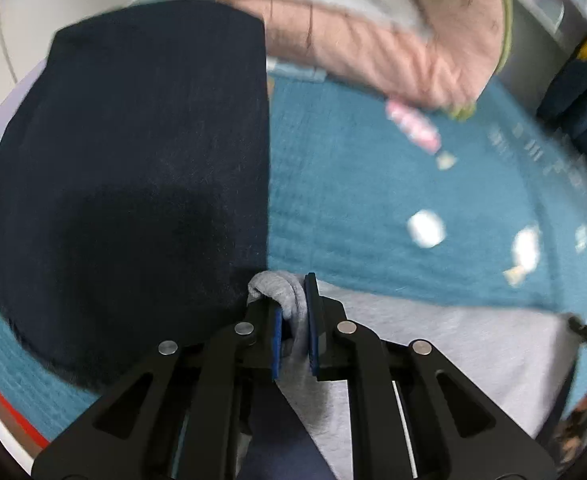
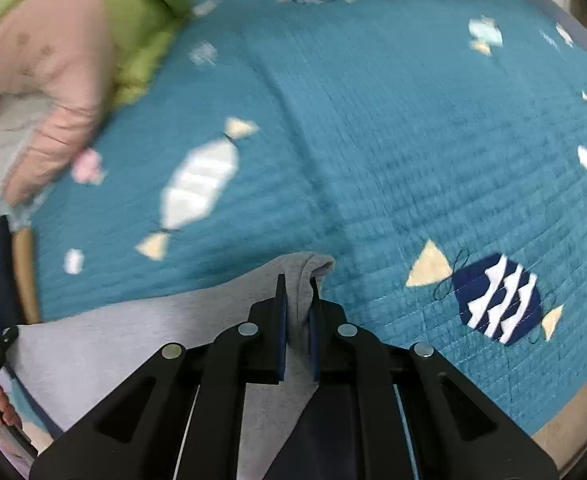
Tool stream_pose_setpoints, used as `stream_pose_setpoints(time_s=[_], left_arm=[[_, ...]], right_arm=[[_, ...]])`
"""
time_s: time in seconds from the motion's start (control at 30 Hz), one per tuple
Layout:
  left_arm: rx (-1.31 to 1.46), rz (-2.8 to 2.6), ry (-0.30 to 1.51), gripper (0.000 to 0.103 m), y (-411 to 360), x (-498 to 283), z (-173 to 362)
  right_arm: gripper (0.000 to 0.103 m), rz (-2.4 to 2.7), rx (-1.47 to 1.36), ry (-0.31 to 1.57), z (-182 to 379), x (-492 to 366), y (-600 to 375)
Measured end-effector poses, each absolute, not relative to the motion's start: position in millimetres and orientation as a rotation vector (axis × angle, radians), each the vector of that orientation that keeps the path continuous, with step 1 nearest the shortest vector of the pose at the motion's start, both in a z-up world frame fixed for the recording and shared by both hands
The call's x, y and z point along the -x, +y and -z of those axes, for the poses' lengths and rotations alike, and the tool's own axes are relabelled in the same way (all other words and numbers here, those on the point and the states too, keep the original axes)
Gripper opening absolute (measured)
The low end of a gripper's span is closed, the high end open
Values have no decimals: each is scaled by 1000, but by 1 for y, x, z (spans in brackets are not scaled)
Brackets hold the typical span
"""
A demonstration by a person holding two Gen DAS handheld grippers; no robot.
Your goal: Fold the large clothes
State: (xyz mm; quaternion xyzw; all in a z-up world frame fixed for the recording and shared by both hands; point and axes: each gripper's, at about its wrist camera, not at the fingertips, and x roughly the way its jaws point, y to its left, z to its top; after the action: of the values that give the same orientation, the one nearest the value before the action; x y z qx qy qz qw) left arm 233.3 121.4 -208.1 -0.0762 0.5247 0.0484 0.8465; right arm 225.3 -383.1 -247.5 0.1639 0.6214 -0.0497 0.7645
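Your left gripper [image 1: 293,316] and right gripper [image 2: 297,312] each pinched a corner of the grey garment [image 2: 133,340] above the teal quilt [image 2: 373,140].

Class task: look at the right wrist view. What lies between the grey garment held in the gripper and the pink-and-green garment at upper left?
Between grey garment and pink-and-green garment: only teal quilt with its white candy patch.

Light grey garment [image 1: 433,332] (edge bunched, pinched at two corners) over teal quilt

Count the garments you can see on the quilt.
3: a grey garment pinched by both grippers, a navy garment left, a pink-and-green garment at the far edge. More may lie outside view.
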Motion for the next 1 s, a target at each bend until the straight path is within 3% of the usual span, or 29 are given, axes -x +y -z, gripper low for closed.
stream_pose_setpoints(time_s=[0.1,0.17,0.23,0.3,0.37,0.43,0.5,0.53,0.57,0.73,1.0], left_arm=[[14,-106,1106,14,103,-230,208],[-60,-80,1085,15,93,-216,196],[-83,-71,1076,21,91,-203,188],[-113,-107,1035,34,89,-187,179],[-158,-133,985,37,84,-169,170],[-132,-55,1010,36,76,-146,166],[-126,20,1047,24,66,-126,171],[-134,34,1069,14,62,-117,177],[-138,44,1103,12,59,-108,187],[-108,-50,1255,6,78,-95,252],[-145,-58,1255,6,76,-76,233]], right_arm=[[17,135,-318,1352,246,-220,-380],[29,138,-237,1320,231,-211,-376],[34,141,-144,1260,209,-194,-373],[34,99,-137,1223,191,-172,-370],[34,44,-146,1210,183,-149,-365],[34,-14,-148,1213,178,-128,-355],[34,-76,-166,1256,182,-107,-342],[33,-81,-168,1283,186,-100,-335],[30,-82,-163,1327,196,-92,-328],[28,8,-156,1470,250,-68,-315],[27,52,-155,1501,239,-53,-312]])
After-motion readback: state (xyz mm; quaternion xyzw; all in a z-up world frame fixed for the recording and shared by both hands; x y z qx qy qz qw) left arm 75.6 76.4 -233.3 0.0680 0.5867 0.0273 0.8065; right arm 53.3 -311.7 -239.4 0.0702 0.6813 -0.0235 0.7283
